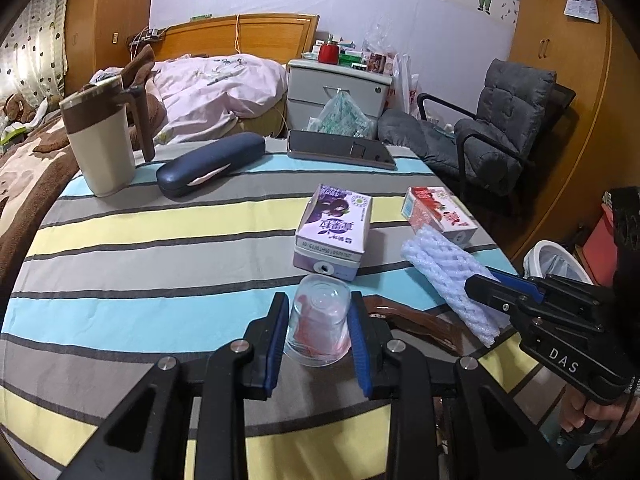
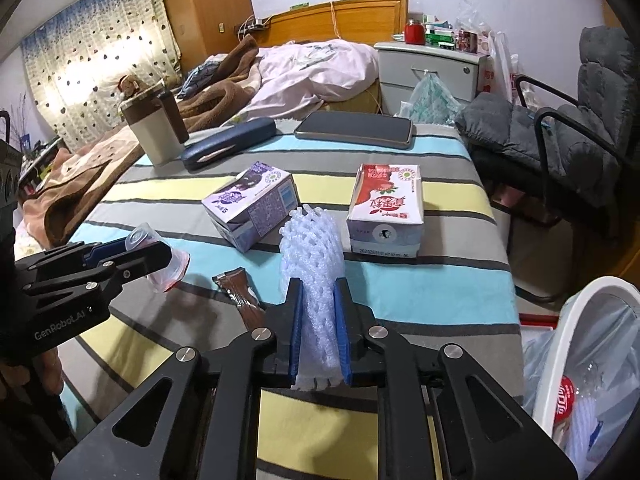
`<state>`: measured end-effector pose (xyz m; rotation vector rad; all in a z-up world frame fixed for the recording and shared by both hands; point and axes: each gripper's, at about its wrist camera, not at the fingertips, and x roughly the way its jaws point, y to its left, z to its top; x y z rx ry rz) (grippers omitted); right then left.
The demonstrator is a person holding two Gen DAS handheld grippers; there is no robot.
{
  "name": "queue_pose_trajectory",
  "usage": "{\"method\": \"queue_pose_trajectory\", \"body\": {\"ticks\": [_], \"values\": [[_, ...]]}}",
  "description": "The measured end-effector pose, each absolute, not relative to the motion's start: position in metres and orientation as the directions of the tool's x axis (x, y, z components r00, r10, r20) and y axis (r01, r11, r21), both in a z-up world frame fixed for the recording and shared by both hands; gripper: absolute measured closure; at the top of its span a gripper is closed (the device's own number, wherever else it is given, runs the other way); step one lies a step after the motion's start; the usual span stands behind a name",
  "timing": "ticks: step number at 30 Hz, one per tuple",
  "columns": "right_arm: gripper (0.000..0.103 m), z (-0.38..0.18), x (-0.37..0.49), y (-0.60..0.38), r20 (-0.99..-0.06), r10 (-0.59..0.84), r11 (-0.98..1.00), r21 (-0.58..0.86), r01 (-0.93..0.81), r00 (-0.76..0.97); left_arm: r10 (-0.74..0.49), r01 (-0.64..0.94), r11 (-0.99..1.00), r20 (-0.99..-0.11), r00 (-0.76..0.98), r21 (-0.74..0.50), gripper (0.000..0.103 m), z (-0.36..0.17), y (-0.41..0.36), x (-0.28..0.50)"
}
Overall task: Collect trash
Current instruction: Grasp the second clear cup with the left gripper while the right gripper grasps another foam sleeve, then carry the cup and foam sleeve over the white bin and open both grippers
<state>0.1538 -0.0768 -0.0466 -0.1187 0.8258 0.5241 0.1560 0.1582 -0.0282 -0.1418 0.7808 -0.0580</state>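
White bin sits just right of the right tool, clamped on foam netting; left tool grips a cup.

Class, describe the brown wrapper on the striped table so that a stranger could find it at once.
Start at the striped tablecloth and come to its near edge. Between the upturned clear plastic cup and the white foam fruit net lies a flat, crinkled brown foil wrapper. It is the only dark, flat scrap there, and no gripper holds it.
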Motion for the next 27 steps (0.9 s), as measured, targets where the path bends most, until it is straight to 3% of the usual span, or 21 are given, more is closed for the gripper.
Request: {"method": "queue_pose_trajectory", "body": {"ticks": [27], "values": [[0.086, -0.007, 0.118, -0.154, -0.62, 0.339, 0.93, 0.11, -0.349, 0.708, -0.178, 0.155, 0.984, -0.611, 0.772, -0.09, 0.072, 0.028, 0.059, 0.128]]}}
